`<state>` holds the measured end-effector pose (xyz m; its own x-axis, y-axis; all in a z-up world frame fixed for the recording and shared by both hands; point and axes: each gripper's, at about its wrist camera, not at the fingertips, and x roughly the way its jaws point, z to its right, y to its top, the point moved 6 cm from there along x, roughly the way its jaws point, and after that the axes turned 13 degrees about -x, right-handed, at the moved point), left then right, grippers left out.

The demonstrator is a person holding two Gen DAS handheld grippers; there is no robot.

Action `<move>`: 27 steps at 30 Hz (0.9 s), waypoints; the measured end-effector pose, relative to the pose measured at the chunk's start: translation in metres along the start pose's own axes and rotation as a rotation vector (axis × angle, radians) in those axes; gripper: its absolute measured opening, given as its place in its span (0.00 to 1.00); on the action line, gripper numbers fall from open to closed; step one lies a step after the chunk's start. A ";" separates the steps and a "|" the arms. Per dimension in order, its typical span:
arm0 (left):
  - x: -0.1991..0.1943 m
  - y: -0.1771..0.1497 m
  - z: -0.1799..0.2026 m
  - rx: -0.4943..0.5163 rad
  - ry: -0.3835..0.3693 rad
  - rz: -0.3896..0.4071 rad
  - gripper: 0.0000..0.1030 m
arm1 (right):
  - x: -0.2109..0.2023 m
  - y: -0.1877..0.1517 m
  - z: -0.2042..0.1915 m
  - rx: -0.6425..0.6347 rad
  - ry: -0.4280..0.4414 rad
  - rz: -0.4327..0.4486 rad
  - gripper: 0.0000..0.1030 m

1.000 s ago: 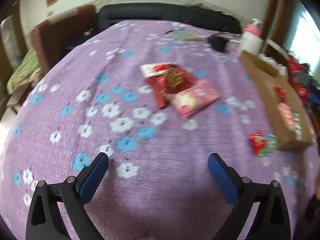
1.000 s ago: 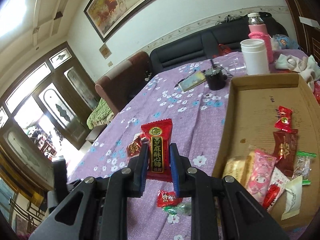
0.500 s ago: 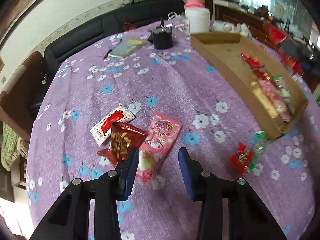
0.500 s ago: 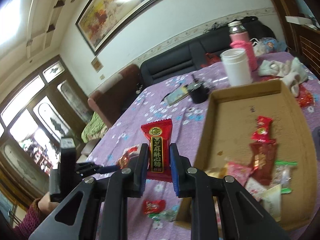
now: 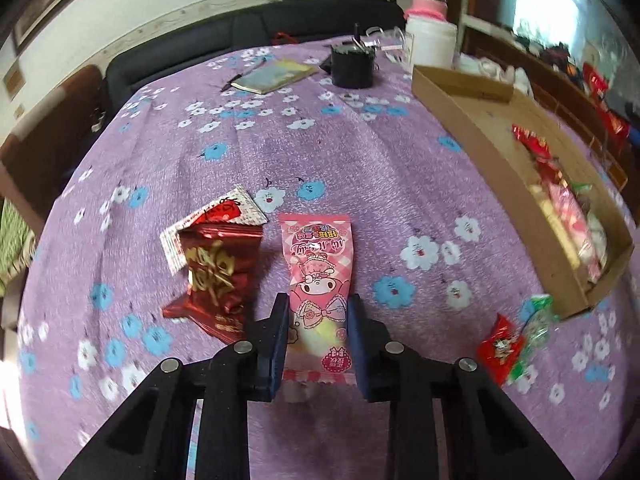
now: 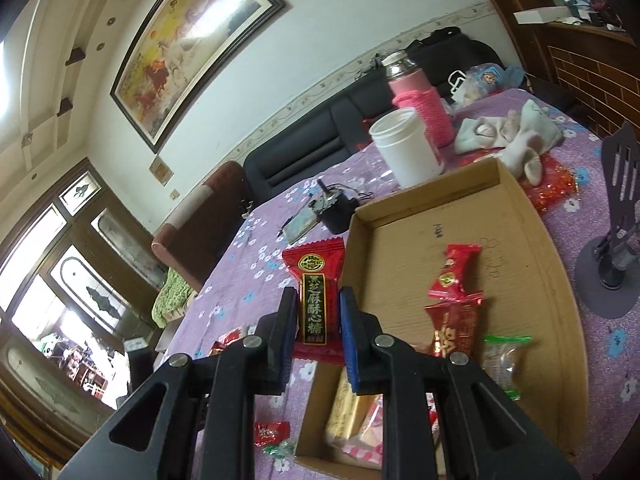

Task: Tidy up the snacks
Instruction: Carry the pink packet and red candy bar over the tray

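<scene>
1. Left hand-held gripper (image 5: 318, 330), lower centre of the left wrist view: jaws have just been closing and now sit narrow, blue pads pressed on both sides of a pink snack packet (image 5: 318, 276) lying on the purple flowered desk (image 5: 360, 168).
2. Just left of that packet: a dark red snack packet (image 5: 218, 276), overlapping a white-and-red sachet (image 5: 222, 214).
3. Lower right of the same view: a small red candy (image 5: 500, 346) and a green-wrapped candy (image 5: 536, 320) beside the near corner of the cardboard tray (image 5: 472, 128).
4. Right hand-held gripper (image 6: 318, 320), lower centre of the right wrist view: clamped on a red bar packet with black label (image 6: 316, 280), held upright above the desk at the tray's (image 6: 408, 240) left edge.
5. Inside the tray: several wrapped snacks, mostly at its near end.
</scene>
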<state>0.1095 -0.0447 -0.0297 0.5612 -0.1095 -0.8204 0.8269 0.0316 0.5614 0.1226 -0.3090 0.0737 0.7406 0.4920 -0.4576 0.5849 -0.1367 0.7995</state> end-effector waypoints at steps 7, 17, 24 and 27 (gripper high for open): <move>-0.028 0.002 0.012 -0.082 -0.083 0.076 0.27 | -0.003 0.000 0.008 0.016 -0.019 0.002 0.19; -0.046 0.023 0.103 -0.003 -0.245 0.103 0.27 | -0.005 -0.001 0.020 0.043 -0.064 -0.009 0.19; -0.038 0.035 0.172 0.025 -0.329 0.092 0.27 | -0.004 -0.004 0.040 0.092 -0.110 -0.029 0.19; -0.026 0.034 0.192 0.022 -0.336 0.080 0.26 | -0.001 -0.007 0.046 0.096 -0.140 -0.046 0.19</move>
<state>0.1160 -0.2315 0.0310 0.5779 -0.4288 -0.6944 0.7779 0.0322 0.6275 0.1334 -0.3484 0.0507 0.7469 0.3763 -0.5481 0.6435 -0.2017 0.7384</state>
